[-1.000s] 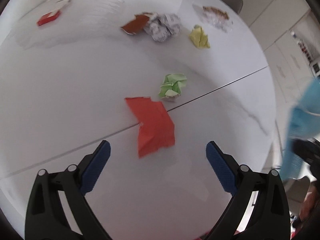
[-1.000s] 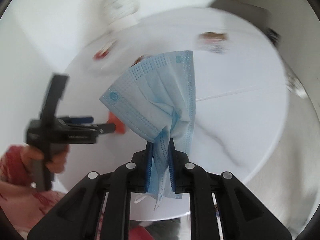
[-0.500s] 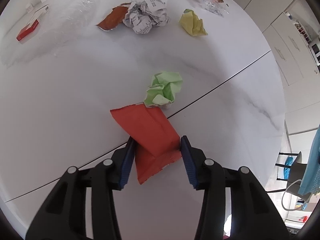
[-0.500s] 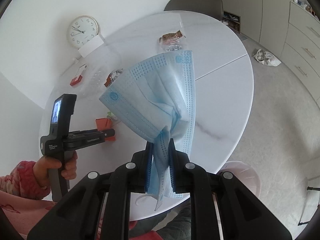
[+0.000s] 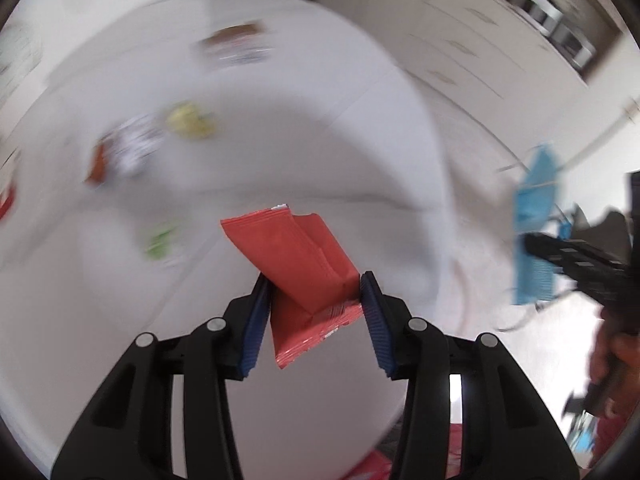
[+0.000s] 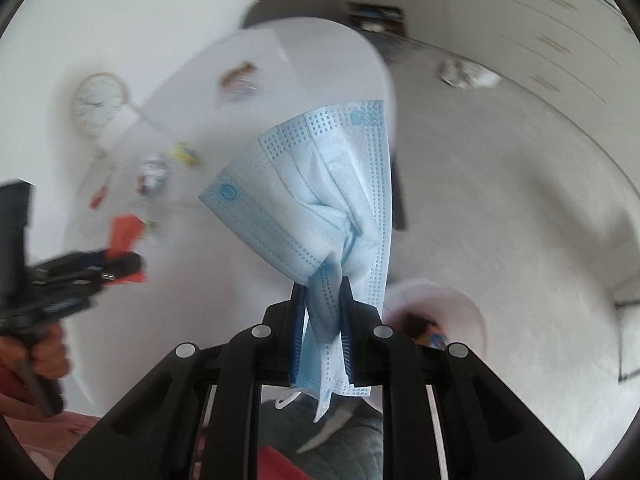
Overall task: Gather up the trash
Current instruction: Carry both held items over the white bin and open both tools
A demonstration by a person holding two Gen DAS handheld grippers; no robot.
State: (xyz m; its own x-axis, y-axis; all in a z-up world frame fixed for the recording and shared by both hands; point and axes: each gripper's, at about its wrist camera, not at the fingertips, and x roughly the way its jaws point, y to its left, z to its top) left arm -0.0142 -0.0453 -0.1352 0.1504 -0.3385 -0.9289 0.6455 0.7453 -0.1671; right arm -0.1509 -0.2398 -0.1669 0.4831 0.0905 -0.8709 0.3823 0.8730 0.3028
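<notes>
Left gripper (image 5: 314, 300) pinches the folded red foil wrapper (image 5: 296, 264) clear of the white round table (image 5: 320, 140), while right gripper (image 6: 322, 312) clamps the pleated blue face mask (image 6: 320, 196), apparently both for binning.

Red wrapper (image 5: 304, 264): flat foil packet, creased and folded over on itself, torn along its lower edge, held clear of the white round table (image 5: 280, 80) above its near edge.

Blue face mask (image 6: 320, 200): pleated, bunched at one end, fanned out at the other, held off the table past its right edge, above the floor.

On the table, blurred: green crumpled paper (image 5: 162, 236) near the middle seam; yellow crumpled paper (image 5: 190, 120) and a white printed wad (image 5: 134, 144) beside a brown wrapper (image 5: 98, 164) farther in; a clear packet (image 5: 236, 44) toward the far edge.
</notes>
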